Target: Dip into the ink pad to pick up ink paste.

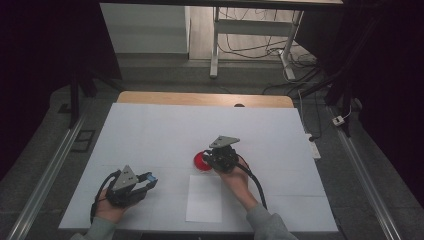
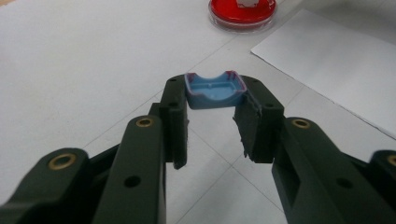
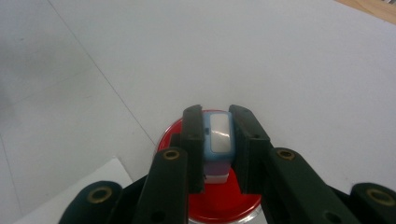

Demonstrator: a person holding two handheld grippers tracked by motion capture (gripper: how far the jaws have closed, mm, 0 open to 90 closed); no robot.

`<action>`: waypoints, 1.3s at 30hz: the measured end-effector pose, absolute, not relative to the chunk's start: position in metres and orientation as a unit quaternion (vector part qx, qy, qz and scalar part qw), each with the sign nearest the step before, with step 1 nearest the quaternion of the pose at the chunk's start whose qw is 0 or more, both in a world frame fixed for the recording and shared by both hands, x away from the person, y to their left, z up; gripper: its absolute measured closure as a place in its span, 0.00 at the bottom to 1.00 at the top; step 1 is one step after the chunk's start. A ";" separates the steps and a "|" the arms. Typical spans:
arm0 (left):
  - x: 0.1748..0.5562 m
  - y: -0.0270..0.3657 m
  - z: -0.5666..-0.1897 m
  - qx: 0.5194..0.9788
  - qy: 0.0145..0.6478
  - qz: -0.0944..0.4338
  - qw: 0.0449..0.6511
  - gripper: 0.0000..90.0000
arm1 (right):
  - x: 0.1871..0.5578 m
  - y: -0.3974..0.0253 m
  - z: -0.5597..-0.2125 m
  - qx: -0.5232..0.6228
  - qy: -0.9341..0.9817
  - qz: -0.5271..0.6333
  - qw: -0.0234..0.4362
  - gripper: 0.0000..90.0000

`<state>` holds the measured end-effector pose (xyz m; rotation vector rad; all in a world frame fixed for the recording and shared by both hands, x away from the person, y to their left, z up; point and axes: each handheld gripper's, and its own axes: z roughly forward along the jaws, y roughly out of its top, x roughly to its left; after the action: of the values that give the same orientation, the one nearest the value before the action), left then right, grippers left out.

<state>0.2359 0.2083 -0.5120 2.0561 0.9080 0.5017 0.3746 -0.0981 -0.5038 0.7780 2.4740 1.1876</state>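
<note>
Left tongs (image 1: 150, 178) resting low at the bench's (image 1: 150, 130) near-left, clenched on a small blue cap (image 2: 215, 89), pinching it by its two short ends at the very tips. Cap looking like thin moulded plastic: light, stiff, hollow side up, slick walls. Grip sitting right at the tip edge, so likely prone to popping out if squeezed harder or knocked.

Moving right: white paper sheet (image 1: 204, 198) lying flat on the bench between the two hands, nothing on it. Floppy and light, likely sliding easily on the smooth top.

Further right: right tongs (image 1: 212, 159) hovering over the red ink pad (image 1: 201, 161), grasping a stamp (image 3: 218, 140) by its two long flat sides. Stamp pointing down at the pad; contact with the ink hard to tell from here. Blue body, pale window on top, white base. Judging it light and rigid, flat sides giving good purchase; best gripping mid-body as now, clear of the inked face. Pad round, shallow, clear rim, probably sliding if pushed sideways, so pressing straight down.

Count: one cap, one sheet, one stamp, one ink pad, two tongs.
</note>
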 end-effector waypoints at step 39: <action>0.236 0.207 -0.511 0.815 0.359 0.199 0.408 0.73 | 0.369 -0.108 -0.473 0.267 0.840 0.449 0.149 0.84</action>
<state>0.2355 0.2072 -0.5107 2.0548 0.9045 0.5024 0.3688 -0.1079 -0.4731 0.7674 2.4134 1.2898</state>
